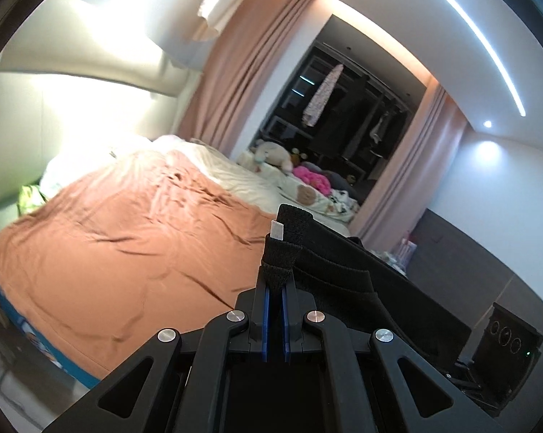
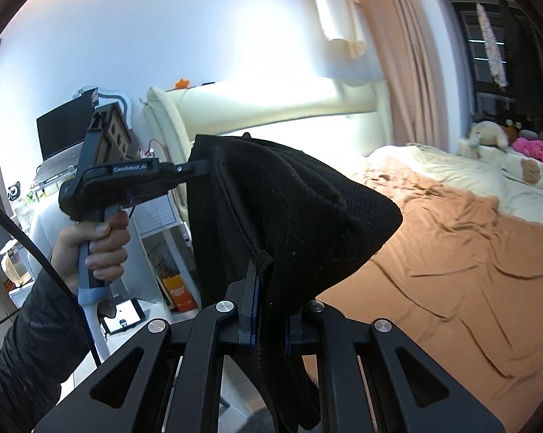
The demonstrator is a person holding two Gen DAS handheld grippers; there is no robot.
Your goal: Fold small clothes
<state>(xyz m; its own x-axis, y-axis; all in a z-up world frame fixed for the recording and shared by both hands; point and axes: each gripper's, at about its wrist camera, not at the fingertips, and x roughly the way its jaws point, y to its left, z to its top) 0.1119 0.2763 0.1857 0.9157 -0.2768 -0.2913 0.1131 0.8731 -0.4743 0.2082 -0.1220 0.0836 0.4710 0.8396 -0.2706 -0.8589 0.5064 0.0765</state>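
Bedroom with pink curtains (image 1: 235, 72) and a wide bed under a rumpled orange sheet (image 1: 127, 234): seen from the left wrist, the left gripper (image 1: 276, 274) has its blue-lined jaws pinched almost together on a ribbed edge of a small black knit garment (image 1: 343, 267), which bears a white tag (image 1: 278, 231) and trails off to the right above the bed's near corner. From the right wrist, the right gripper (image 2: 269, 310) is likewise clamped on another edge of the same black cloth (image 2: 289, 209), which stretches up and left to the other tongs (held by a hand (image 2: 101, 249) in a dark sleeve) and hangs clear of the sheet (image 2: 452, 270). Stuffed toys (image 2: 488, 133) lie at the far side.
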